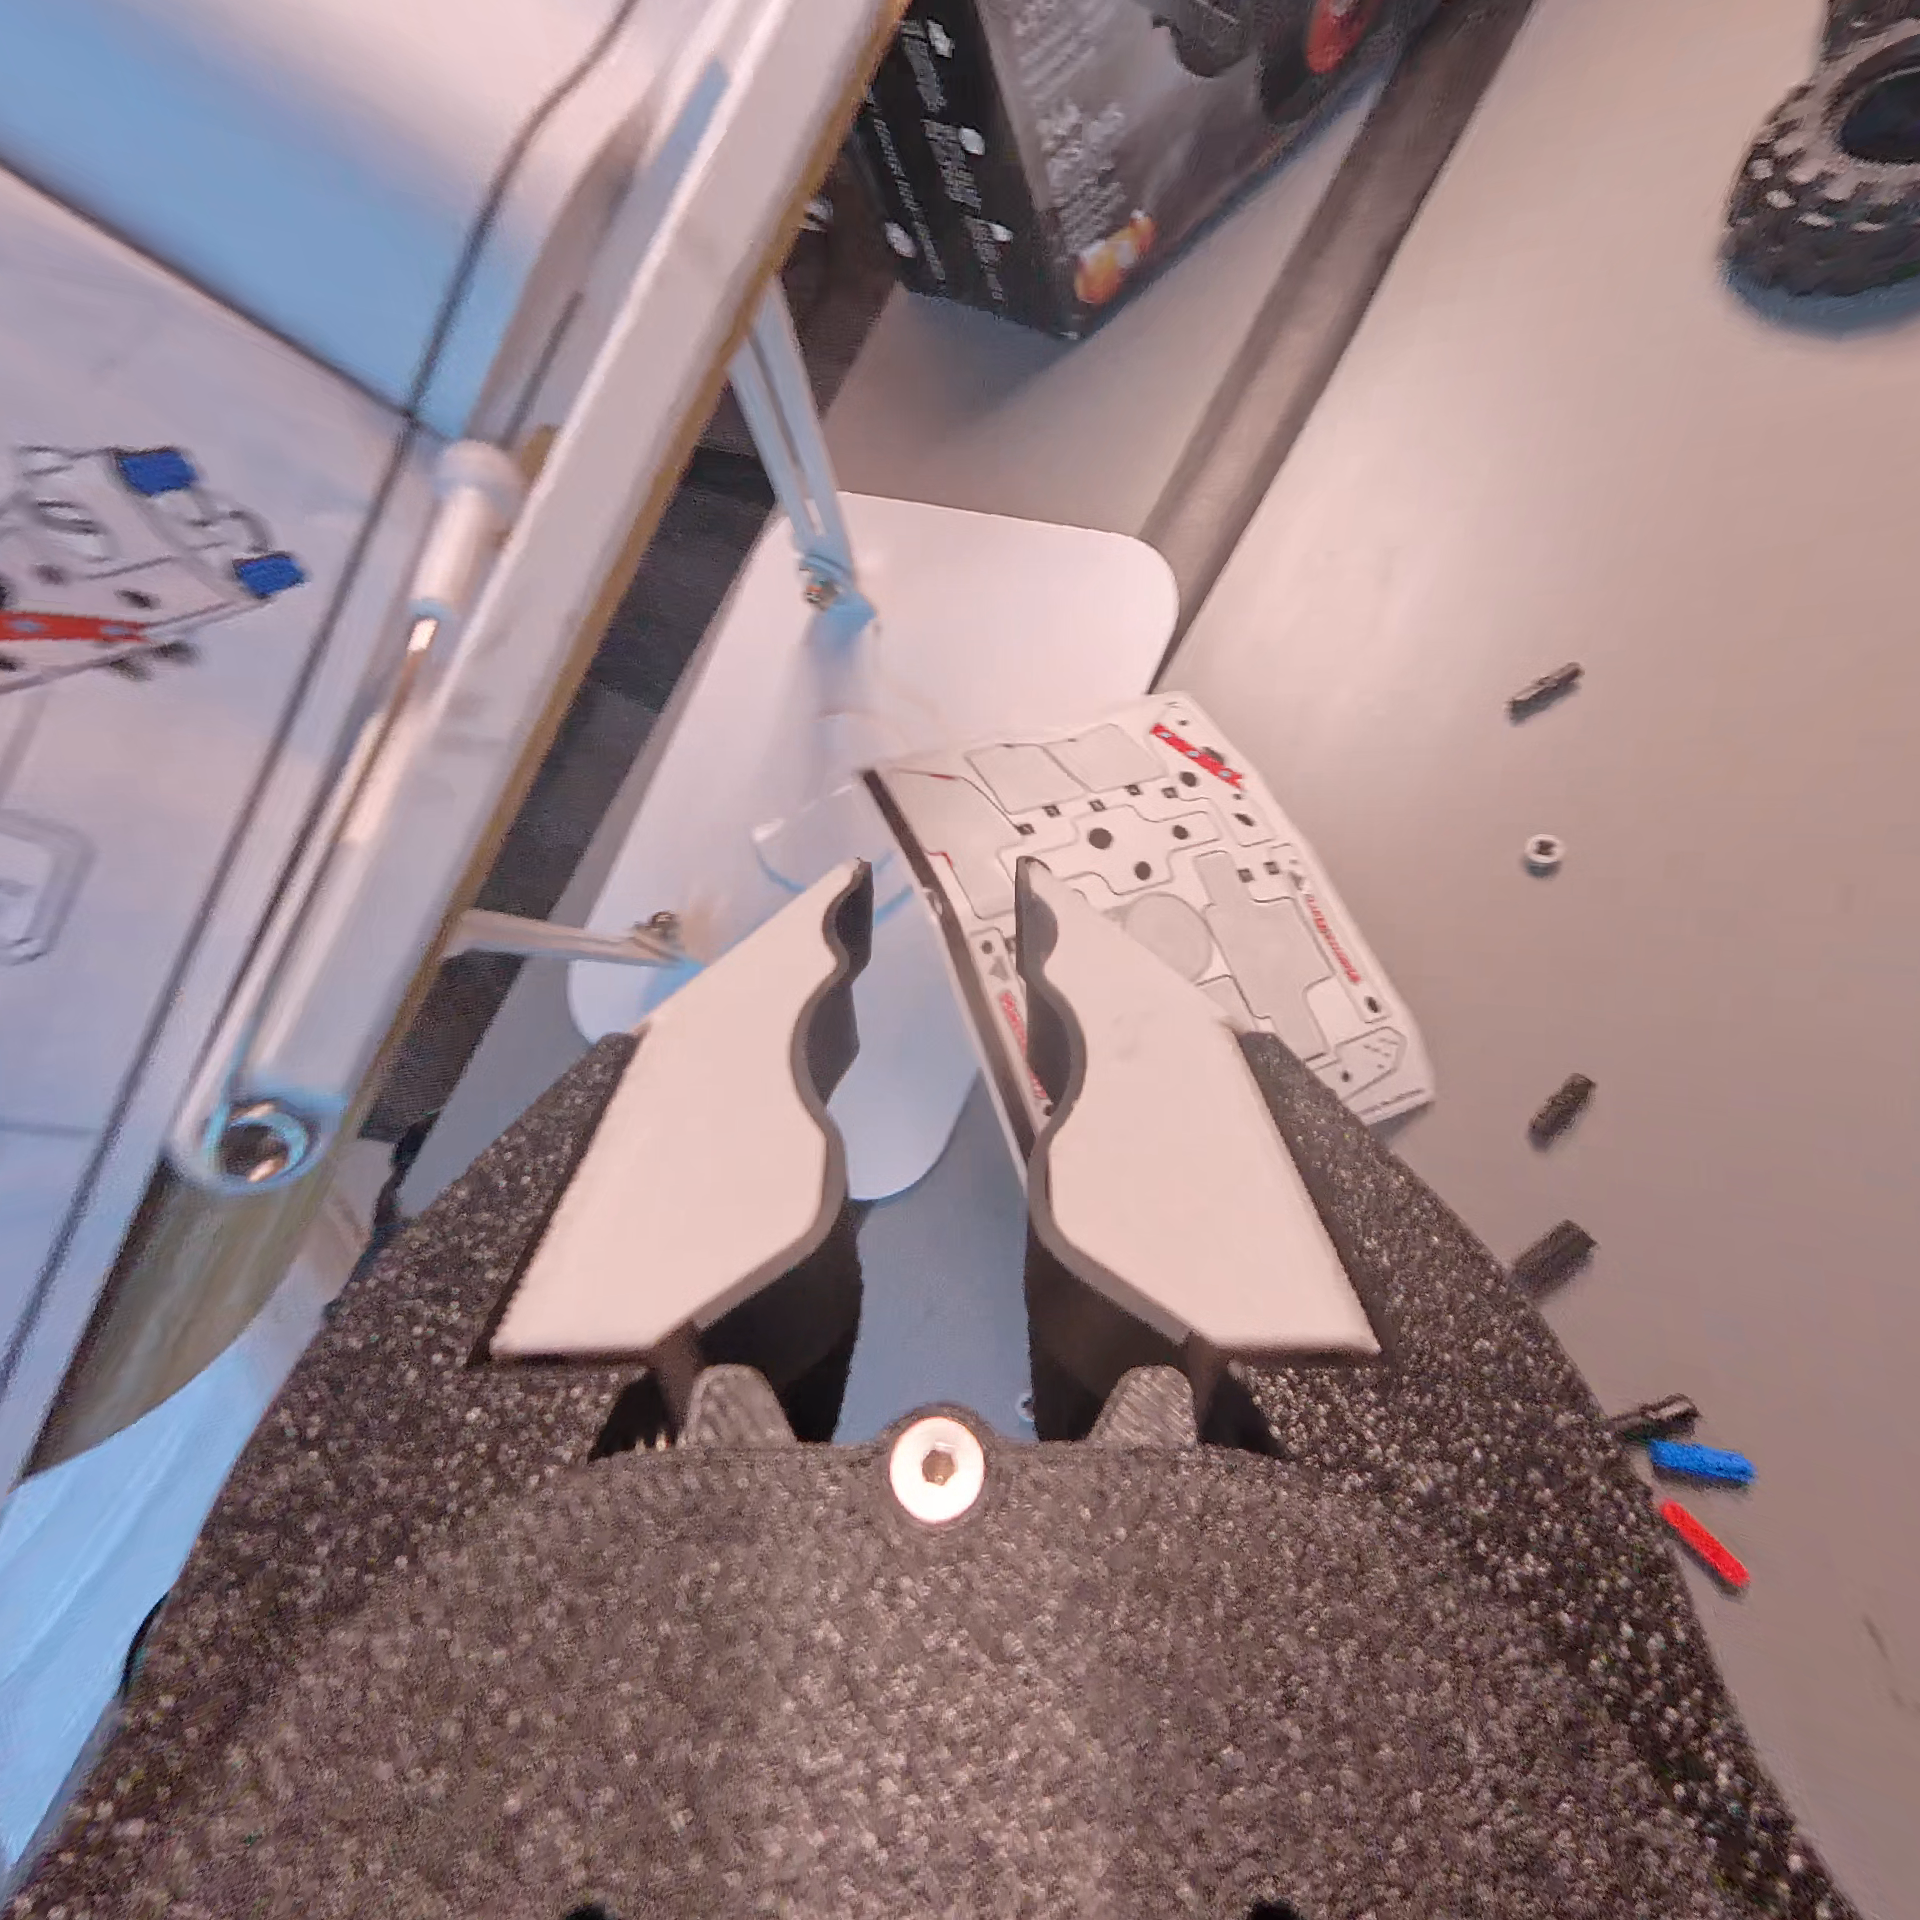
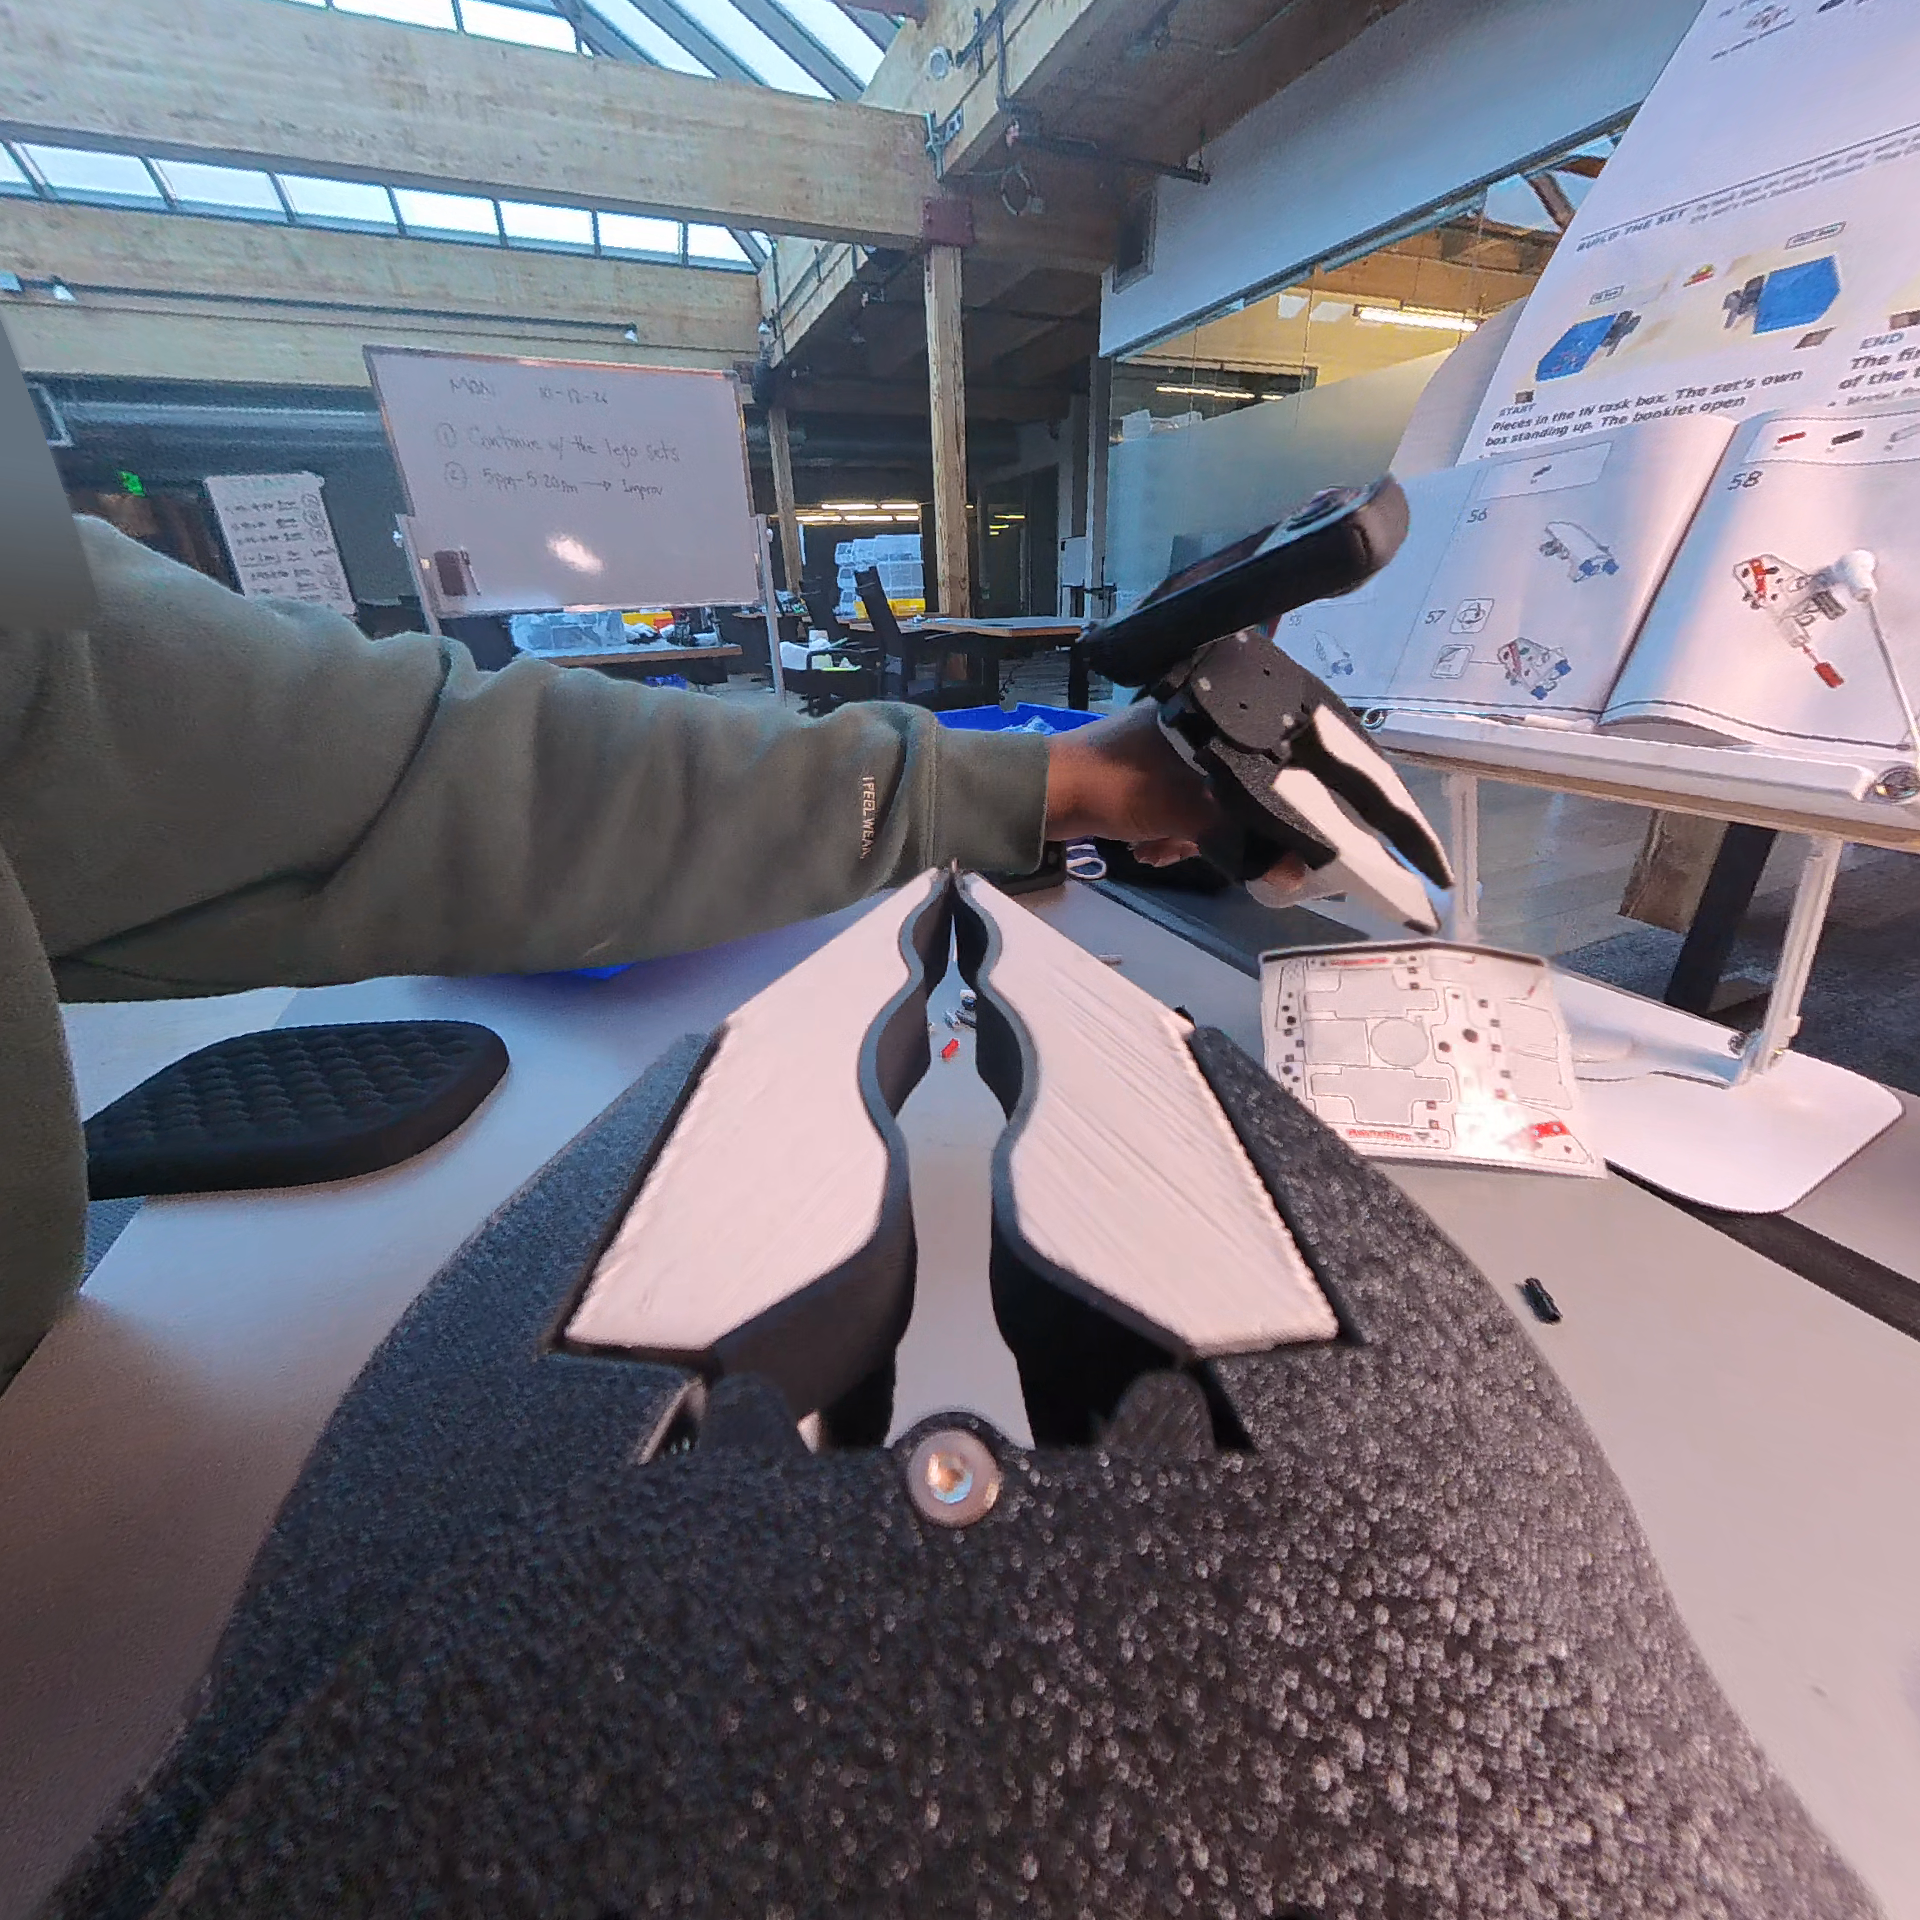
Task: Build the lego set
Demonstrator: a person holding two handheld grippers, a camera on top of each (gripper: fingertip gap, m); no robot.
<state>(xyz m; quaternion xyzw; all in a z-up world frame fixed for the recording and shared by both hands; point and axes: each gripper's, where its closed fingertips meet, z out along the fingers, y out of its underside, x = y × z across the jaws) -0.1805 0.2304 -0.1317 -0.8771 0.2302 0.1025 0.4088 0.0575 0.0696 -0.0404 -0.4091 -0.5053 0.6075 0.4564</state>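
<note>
Grey tabletop (image 1: 1558,520) filled my left wrist view, and my left gripper (image 1: 943,873) hung over it with its fingers a moderate gap apart and nothing between them. Just past the tips lay the sticker sheet (image 1: 1164,894), flat, its edge against the white stand base (image 1: 997,623). Loose pins (image 1: 1545,689) lay scattered well to the right, with a blue pin (image 1: 1699,1463) and a red axle (image 1: 1704,1544) near my gripper's body. A tyre (image 1: 1829,177) sat at the far corner and the set box (image 1: 1091,156) stood behind the stand. From my right wrist view, my right gripper (image 2: 954,883) had its tips almost touching, and I saw nothing gripped. Through the gap a few small pieces (image 2: 951,1034) showed on the table. The booklet (image 2: 1621,582) stood open on the stand at steps well into the build, yet I could find no assembled model in either view, so I judged that much remained and could not tell what was done. A sleeve (image 2: 468,810) reached across toward the stand, and a black pad (image 2: 291,1101) rested at the left. Behind were a whiteboard (image 2: 566,483), timber beams (image 2: 457,125) and skylights, an open workshop room.
</note>
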